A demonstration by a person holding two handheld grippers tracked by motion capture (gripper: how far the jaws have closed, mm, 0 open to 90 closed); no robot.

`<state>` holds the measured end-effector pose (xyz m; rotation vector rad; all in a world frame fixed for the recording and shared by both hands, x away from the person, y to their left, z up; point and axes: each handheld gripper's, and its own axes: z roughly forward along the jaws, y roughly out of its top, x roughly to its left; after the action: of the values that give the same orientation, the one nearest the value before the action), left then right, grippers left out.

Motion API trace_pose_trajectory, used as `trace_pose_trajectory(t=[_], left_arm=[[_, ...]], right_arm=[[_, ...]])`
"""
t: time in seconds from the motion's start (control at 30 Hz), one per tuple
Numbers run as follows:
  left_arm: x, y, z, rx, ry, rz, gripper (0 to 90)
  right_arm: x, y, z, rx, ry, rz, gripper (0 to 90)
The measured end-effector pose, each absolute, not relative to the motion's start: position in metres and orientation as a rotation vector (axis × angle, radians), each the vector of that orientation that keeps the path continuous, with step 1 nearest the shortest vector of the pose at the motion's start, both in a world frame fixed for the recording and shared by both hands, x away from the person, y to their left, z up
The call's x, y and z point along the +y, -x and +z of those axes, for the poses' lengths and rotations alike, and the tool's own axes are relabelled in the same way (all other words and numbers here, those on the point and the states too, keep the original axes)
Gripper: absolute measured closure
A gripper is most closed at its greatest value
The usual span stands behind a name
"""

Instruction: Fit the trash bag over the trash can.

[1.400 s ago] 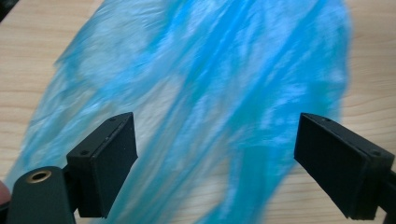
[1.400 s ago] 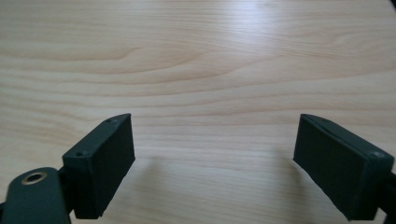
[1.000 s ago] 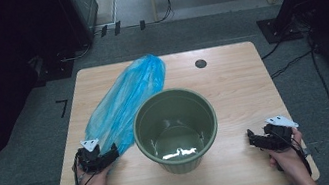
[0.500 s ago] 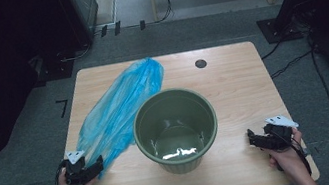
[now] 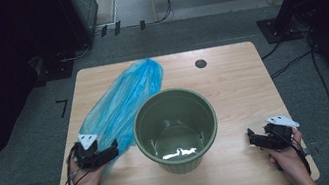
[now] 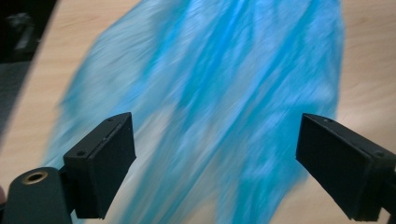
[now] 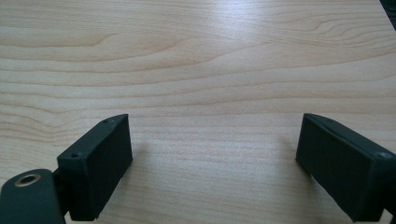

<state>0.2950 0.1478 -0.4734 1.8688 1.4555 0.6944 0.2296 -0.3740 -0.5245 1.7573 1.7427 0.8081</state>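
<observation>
**A:** How is the left hand sitting?

**B:** It comes in from the near edge, forearm angled up the table, with the left gripper [image 5: 111,149] pointing towards the green plastic bucket [image 5: 175,128]. Its jaws have just been opening and now stand wide, released. In the left gripper view the blue plastic bag [image 6: 219,98] spreads out ahead of and between the jaws, blurred, but the pads do not press on it.

**A:** And where does that bag lie overall?

**B:** From the left gripper's tips it stretches away diagonally up the wooden table [image 5: 231,81], flat on the surface, its near end just under the claw and its side running close along the bucket's left wall. Whether it touches the bucket, I cannot tell.

**A:** The right hand?

**B:** Low at the near right corner, the right gripper [image 5: 254,139] aimed left at the bucket, jaws spread apart and holding nothing; bare wood lies ahead of them in the right gripper view.

**A:** Any room to move?

**B:** Open tabletop lies between the right claw and the bucket, and beyond it up to the small dark round hole [image 5: 201,63]. The left claw sits near the table's left edge, with the bucket just to its right.
</observation>
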Motion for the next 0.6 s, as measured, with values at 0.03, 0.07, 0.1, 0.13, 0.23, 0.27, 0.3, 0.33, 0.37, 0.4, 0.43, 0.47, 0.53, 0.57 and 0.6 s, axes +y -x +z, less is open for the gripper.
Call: trace_pose_trajectory(t=[0.03,0.07,0.1,0.13,0.23,0.27,0.3,0.33,0.37,0.4,0.43,0.47,0.53,0.57,0.6], left_arm=[[0.14,-0.303,-0.474,1.451,-1.88,0.697,9.2],[0.135,-0.309,-0.474,1.452,-1.887,0.702,7.9],[0.129,-0.317,-0.474,1.45,-1.896,0.705,6.3],[0.123,-0.324,-0.475,1.445,-1.902,0.709,2.8],[0.114,-0.342,-0.478,1.472,-1.94,0.727,0.5],[0.113,-0.346,-0.481,1.489,-1.943,0.725,0.0],[0.113,-0.35,-0.484,1.504,-1.95,0.718,0.0],[0.114,-0.352,-0.486,1.523,-1.961,0.703,0.0],[0.114,-0.354,-0.489,1.534,-1.966,0.692,0.0],[0.114,-0.354,-0.491,1.533,-1.973,0.676,0.0],[0.114,-0.353,-0.493,1.528,-1.985,0.666,0.0],[0.113,-0.351,-0.496,1.534,-2.006,0.663,0.0],[0.113,-0.349,-0.502,1.548,-2.023,0.667,2.4],[0.113,-0.348,-0.506,1.562,-2.033,0.665,4.5],[0.113,-0.346,-0.508,1.573,-2.021,0.661,6.0]], right_arm=[[-0.374,-0.23,-0.525,1.744,-1.754,0.806,10.6],[-0.374,-0.23,-0.525,1.745,-1.754,0.804,10.6],[-0.374,-0.23,-0.525,1.745,-1.753,0.803,10.5],[-0.374,-0.23,-0.525,1.745,-1.753,0.804,10.5],[-0.374,-0.23,-0.525,1.744,-1.757,0.809,10.5],[-0.374,-0.23,-0.525,1.744,-1.757,0.809,10.5],[-0.374,-0.23,-0.525,1.745,-1.756,0.81,10.5],[-0.374,-0.23,-0.525,1.746,-1.755,0.811,10.5],[-0.374,-0.23,-0.525,1.747,-1.752,0.812,10.5],[-0.374,-0.23,-0.525,1.748,-1.752,0.811,10.5],[-0.374,-0.23,-0.525,1.751,-1.75,0.811,10.5],[-0.374,-0.23,-0.525,1.754,-1.748,0.81,10.5],[-0.374,-0.23,-0.525,1.758,-1.744,0.807,10.5],[-0.373,-0.23,-0.525,1.758,-1.743,0.805,10.5],[-0.373,-0.23,-0.525,1.759,-1.742,0.804,10.5]])
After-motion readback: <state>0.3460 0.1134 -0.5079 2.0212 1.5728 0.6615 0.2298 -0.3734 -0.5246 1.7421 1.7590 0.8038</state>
